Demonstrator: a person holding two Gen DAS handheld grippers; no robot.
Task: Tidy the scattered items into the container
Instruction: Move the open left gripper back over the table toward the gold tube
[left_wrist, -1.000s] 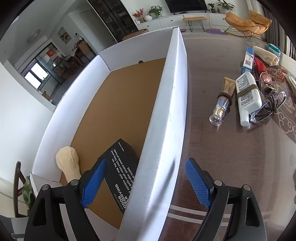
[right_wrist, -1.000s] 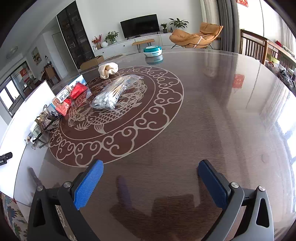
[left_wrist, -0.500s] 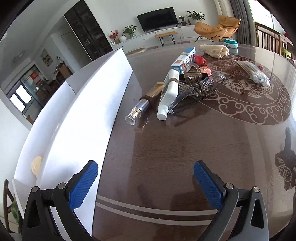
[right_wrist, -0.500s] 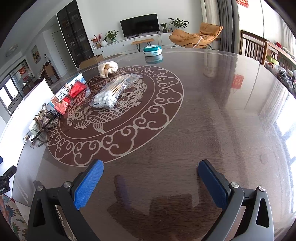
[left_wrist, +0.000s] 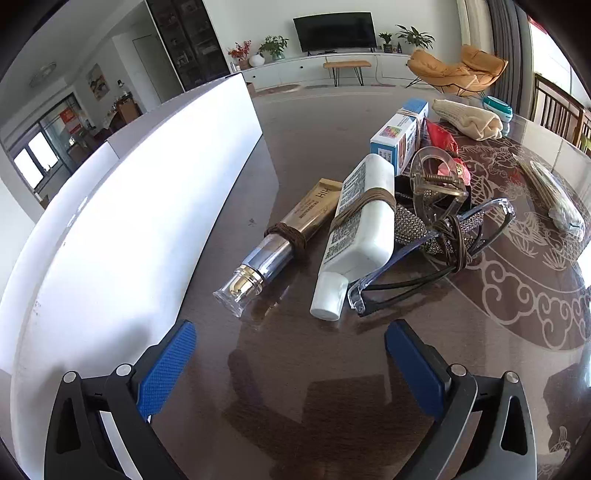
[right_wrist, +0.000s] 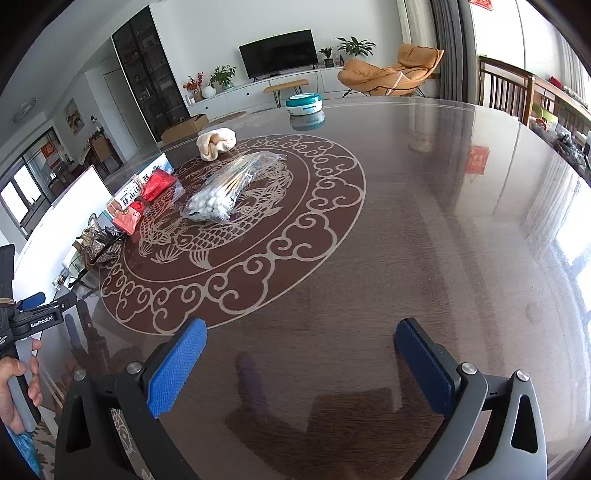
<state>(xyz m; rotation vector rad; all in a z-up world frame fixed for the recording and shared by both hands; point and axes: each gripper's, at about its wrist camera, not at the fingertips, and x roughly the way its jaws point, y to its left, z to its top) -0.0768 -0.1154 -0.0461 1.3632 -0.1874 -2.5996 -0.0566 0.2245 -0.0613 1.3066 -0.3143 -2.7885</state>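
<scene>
My left gripper (left_wrist: 291, 339) is open and empty over the dark table, just right of the white box wall (left_wrist: 122, 206). Ahead of it lie a gold-and-silver pump bottle (left_wrist: 273, 251), a white lotion bottle (left_wrist: 364, 225), glasses (left_wrist: 436, 254) tangled with a rhinestone clip, a clear hair claw (left_wrist: 436, 177) and a blue-and-white carton (left_wrist: 400, 136). My right gripper (right_wrist: 299, 343) hangs open and empty above bare table. In its view a bag of cotton swabs (right_wrist: 229, 192), red packets (right_wrist: 147, 199) and a cream cloth roll (right_wrist: 216, 142) lie farther off.
A teal round tin (right_wrist: 304, 105) stands at the table's far edge. A hand (right_wrist: 18, 387) holding the left gripper's handle shows at the right wrist view's left edge. Wooden chairs (right_wrist: 509, 88) line the right side. The table carries a round fish-and-cloud pattern (right_wrist: 258, 236).
The left gripper has swung out of the box, over its wall, and right toward the bottles and glasses, dropping lower, its jaws a little wider. The right gripper has stayed put.
</scene>
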